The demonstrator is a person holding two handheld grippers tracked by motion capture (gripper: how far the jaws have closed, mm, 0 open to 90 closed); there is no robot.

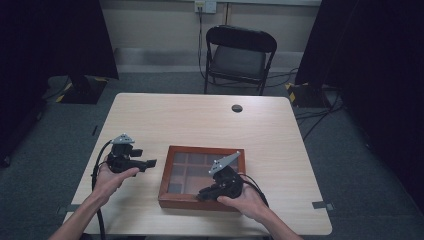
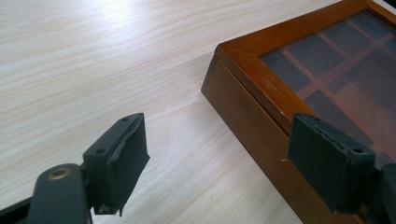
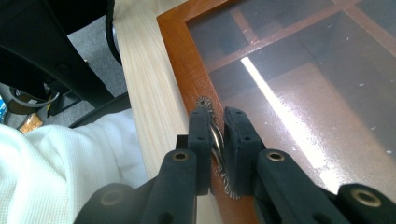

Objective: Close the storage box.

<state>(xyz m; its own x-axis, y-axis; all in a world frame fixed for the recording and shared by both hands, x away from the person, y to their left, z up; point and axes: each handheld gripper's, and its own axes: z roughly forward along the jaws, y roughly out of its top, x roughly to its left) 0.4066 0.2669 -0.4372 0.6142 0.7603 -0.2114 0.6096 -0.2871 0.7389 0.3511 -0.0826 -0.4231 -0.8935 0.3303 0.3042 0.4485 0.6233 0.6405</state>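
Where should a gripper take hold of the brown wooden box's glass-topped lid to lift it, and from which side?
At the small metal ring handle on the wooden box's near front edge, from the person's side: it is the only part standing proud. The right gripper pinches it already.

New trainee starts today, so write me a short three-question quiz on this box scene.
1. True or false: the right hand-held gripper is shut on the metal pull handle at the front edge of the wooden box.
2. Multiple choice: the left hand-held gripper is A) clamped on the box's corner, B) open beside the box, touching nothing, C) holding a cup.
3. Short answer: what is the box lid's centre made of, and what shows beneath it?

Key
1. True.
2. B.
3. A clear glass-like pane; wooden dividers forming compartments show beneath it.
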